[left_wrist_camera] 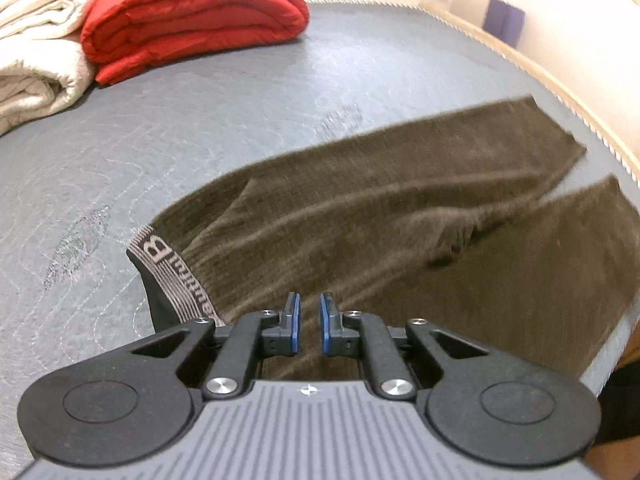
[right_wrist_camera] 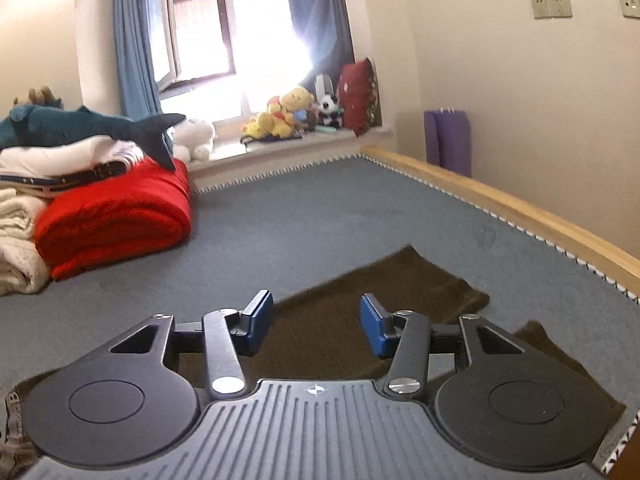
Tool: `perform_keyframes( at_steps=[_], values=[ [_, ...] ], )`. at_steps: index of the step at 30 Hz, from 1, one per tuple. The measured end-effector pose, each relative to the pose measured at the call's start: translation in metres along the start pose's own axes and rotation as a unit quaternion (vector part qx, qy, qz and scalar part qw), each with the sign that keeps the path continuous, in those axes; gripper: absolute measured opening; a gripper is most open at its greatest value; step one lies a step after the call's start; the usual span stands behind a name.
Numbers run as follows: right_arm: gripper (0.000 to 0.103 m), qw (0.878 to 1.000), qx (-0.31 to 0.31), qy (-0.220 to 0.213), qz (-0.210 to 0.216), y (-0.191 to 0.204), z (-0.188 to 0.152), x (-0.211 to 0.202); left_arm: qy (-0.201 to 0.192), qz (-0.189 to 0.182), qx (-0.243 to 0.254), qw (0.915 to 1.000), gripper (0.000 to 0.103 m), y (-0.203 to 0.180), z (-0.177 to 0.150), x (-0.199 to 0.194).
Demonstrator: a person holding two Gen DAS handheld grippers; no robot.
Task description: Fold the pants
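A: What is seen on the bed [left_wrist_camera: 248,92] at this stage?

B: The grey mattress cover is taken up mostly by the brown pants [left_wrist_camera: 400,208], which are laid out flat near the wooden bed rail [right_wrist_camera: 520,208]. Both legs are spread apart lengthwise and the waistband [left_wrist_camera: 168,264] is turned toward the near side. No fold is seen in them, so the task is judged to be at its very start, with every fold left to do.

A: And beyond the pants?

B: A red folded blanket [left_wrist_camera: 192,20] and white towels [left_wrist_camera: 36,60] are stacked well apart from them, at the far corner.

A: How are the tools held?

B: The left hand-held gripper [left_wrist_camera: 309,320] is seen above the fabric just beside the waistband, its blue pads drawn almost together with only a thin gap left. Whether cloth is pinched there cannot be told; nothing is clearly seen between the pads. The right hand-held gripper [right_wrist_camera: 316,326] is held over the legs with its jaws parted and nothing between them.

A: What is hard to make out?

B: The pants are blurred in the left wrist view, the lower leg ends are cut off by the frame edge, and the lettering on the waistband is only partly readable. The near part of the garment is hidden under both tool bodies.
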State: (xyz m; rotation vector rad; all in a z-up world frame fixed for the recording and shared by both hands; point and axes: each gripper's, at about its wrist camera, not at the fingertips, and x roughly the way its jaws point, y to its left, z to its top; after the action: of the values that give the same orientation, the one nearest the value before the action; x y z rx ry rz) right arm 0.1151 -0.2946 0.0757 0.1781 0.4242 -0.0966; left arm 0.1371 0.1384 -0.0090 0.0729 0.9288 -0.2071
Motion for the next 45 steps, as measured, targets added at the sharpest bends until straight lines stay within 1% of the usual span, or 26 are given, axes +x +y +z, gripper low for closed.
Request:
perform_keyframes(
  at_steps=[1, 3, 4, 5, 7, 8, 12, 13, 17, 20, 22, 23, 24, 25, 26, 27, 29, 32, 34, 36, 37, 38, 39, 40, 42, 45],
  values=[
    [0.049, 1.000, 0.005, 0.002, 0.003, 0.001, 0.001, 0.002, -0.005, -0.003, -0.007, 1.0000, 0.000, 0.003, 0.004, -0.001],
    [0.049, 1.000, 0.019, 0.011, 0.013, 0.002, 0.002, 0.006, -0.016, 0.001, -0.019, 0.9997, 0.000, 0.008, 0.010, -0.001],
    [0.046, 0.999, 0.026, 0.013, 0.016, 0.002, 0.003, 0.007, -0.018, 0.005, -0.024, 0.9995, 0.000, 0.011, 0.013, 0.000],
    [0.039, 0.999, 0.030, 0.014, 0.021, 0.003, 0.003, 0.008, -0.019, 0.010, -0.030, 0.9993, 0.000, 0.015, 0.016, 0.002],
    [0.030, 0.999, 0.026, 0.017, 0.029, 0.005, 0.005, 0.010, -0.017, 0.013, -0.050, 0.9985, 0.000, 0.023, 0.022, 0.007],
    [0.028, 0.999, 0.023, 0.015, 0.028, 0.006, 0.005, 0.010, -0.019, 0.012, -0.057, 0.9981, 0.000, 0.027, 0.025, 0.009],
    [0.027, 0.999, 0.017, 0.010, 0.042, 0.008, 0.010, 0.013, -0.027, 0.007, -0.068, 0.9973, 0.001, 0.038, 0.038, 0.018],
    [0.028, 0.999, 0.013, 0.011, 0.045, 0.009, 0.010, 0.014, -0.028, 0.006, -0.064, 0.9976, 0.001, 0.039, 0.042, 0.022],
    [0.028, 0.998, -0.003, 0.017, 0.063, 0.011, 0.013, 0.018, -0.032, 0.021, -0.026, 0.9989, 0.001, 0.039, 0.061, 0.048],
    [0.028, 0.997, -0.014, 0.013, 0.074, 0.010, 0.015, 0.016, -0.035, 0.026, -0.009, 0.9990, 0.001, 0.042, 0.078, 0.075],
    [0.028, 0.997, -0.017, 0.015, 0.078, 0.008, 0.015, 0.016, -0.042, 0.038, -0.002, 0.9984, 0.003, 0.046, 0.088, 0.095],
    [0.028, 0.997, -0.018, 0.017, 0.079, 0.007, 0.015, 0.016, -0.041, 0.042, -0.003, 0.9983, 0.008, 0.048, 0.093, 0.105],
    [0.028, 0.996, -0.020, 0.018, 0.080, 0.006, 0.015, 0.016, -0.037, 0.046, -0.005, 0.9982, 0.018, 0.050, 0.098, 0.116],
    [0.028, 0.996, -0.022, 0.019, 0.080, 0.005, 0.015, 0.016, -0.030, 0.054, -0.010, 0.9981, 0.025, 0.054, 0.102, 0.128],
    [0.028, 0.996, -0.025, 0.019, 0.079, 0.003, 0.015, 0.016, -0.022, 0.057, -0.015, 0.9980, 0.038, 0.058, 0.105, 0.138],
    [0.028, 0.996, -0.026, 0.020, 0.078, 0.002, 0.014, 0.016, -0.011, 0.052, -0.025, 0.9983, 0.045, 0.062, 0.108, 0.149],
    [0.028, 0.996, -0.027, 0.025, 0.077, -0.001, 0.013, 0.017, 0.006, 0.041, -0.036, 0.9985, 0.047, 0.068, 0.111, 0.168],
    [0.028, 0.997, -0.032, 0.031, 0.070, -0.006, 0.012, 0.019, 0.020, 0.043, -0.026, 0.9985, 0.053, 0.073, 0.113, 0.186],
    [0.028, 0.997, -0.034, 0.036, 0.064, -0.011, 0.011, 0.021, 0.028, 0.041, -0.024, 0.9985, 0.053, 0.075, 0.114, 0.195],
    [0.028, 0.997, -0.031, 0.041, 0.057, -0.016, 0.010, 0.023, 0.044, 0.026, -0.032, 0.9982, 0.053, 0.079, 0.113, 0.202],
    [0.028, 0.997, -0.028, 0.044, 0.055, -0.018, 0.010, 0.024, 0.051, 0.022, -0.023, 0.9982, 0.053, 0.080, 0.111, 0.202],
    [0.028, 0.997, -0.024, 0.048, 0.054, -0.019, 0.009, 0.026, 0.051, 0.026, -0.003, 0.9983, 0.049, 0.076, 0.110, 0.201],
    [0.028, 0.997, -0.021, 0.052, 0.053, -0.020, 0.009, 0.027, 0.047, 0.033, 0.020, 0.9981, 0.034, 0.071, 0.108, 0.198],
    [0.028, 0.997, -0.021, 0.054, 0.054, -0.020, 0.008, 0.028, 0.047, 0.034, 0.036, 0.9977, 0.027, 0.068, 0.108, 0.195],
    [0.028, 0.997, -0.027, 0.054, 0.053, -0.018, 0.008, 0.029, 0.041, 0.034, 0.047, 0.9975, 0.015, 0.063, 0.108, 0.182],
    [0.028, 0.997, -0.034, 0.054, 0.051, -0.015, 0.009, 0.030, 0.014, 0.031, 0.075, 0.9966, 0.011, 0.049, 0.105, 0.145]
  ],
)
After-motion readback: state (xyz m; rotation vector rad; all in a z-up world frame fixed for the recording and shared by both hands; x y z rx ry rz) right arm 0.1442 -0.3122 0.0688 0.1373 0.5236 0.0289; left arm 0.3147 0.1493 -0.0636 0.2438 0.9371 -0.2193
